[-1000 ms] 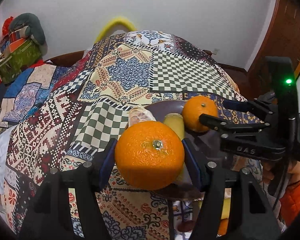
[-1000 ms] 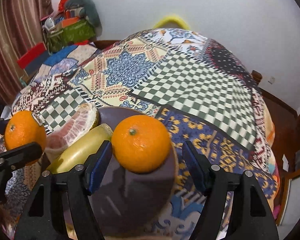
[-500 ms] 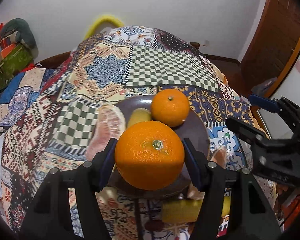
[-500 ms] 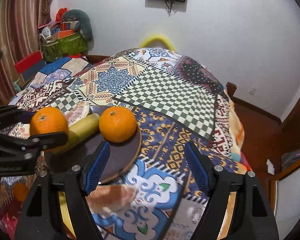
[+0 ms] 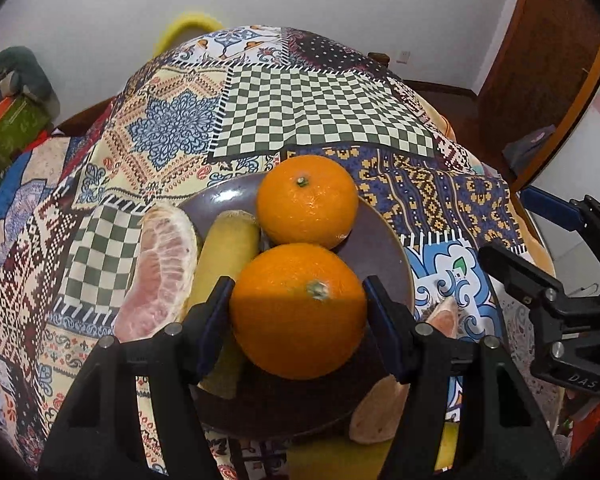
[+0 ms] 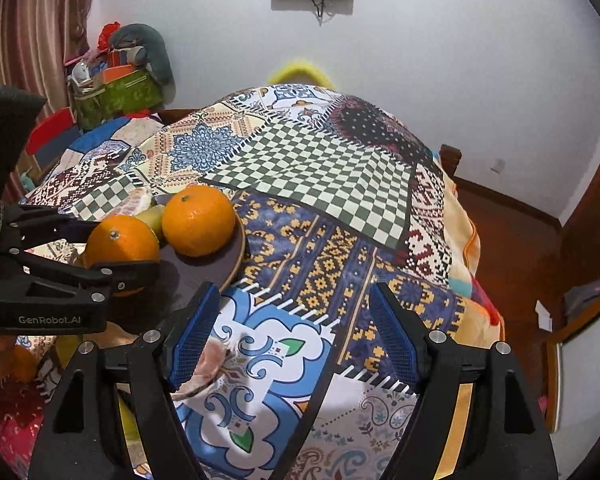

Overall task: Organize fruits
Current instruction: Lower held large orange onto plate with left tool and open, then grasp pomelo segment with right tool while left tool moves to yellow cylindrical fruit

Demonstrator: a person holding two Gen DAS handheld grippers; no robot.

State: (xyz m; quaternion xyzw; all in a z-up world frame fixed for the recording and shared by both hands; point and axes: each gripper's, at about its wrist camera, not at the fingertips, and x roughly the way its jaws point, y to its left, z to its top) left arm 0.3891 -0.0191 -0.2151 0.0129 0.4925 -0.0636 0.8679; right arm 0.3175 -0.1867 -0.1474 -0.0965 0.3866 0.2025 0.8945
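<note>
My left gripper (image 5: 298,300) is shut on a large orange (image 5: 300,312), held just over the near half of a dark round plate (image 5: 380,248). On the plate lie a second orange (image 5: 307,201), a yellow-green banana (image 5: 224,252) and a peeled pomelo segment (image 5: 160,272) at its left rim. My right gripper (image 6: 294,332) stands open over the patterned cloth to the right of the plate (image 6: 228,264), with nothing between its fingers. In the right wrist view the held orange (image 6: 120,244) sits left of the plated orange (image 6: 199,220).
Loose pomelo pieces (image 5: 376,412) (image 5: 444,316) and a yellow fruit (image 5: 332,460) lie on the cloth near the plate's front. A small orange (image 6: 18,364) sits at the near left. The table edge drops off at the right (image 6: 476,264). Bags (image 6: 116,80) are piled at the back left.
My left gripper carried its orange rightward and lower over the plate. My right gripper drew back to the right, leaving the second orange on the plate.
</note>
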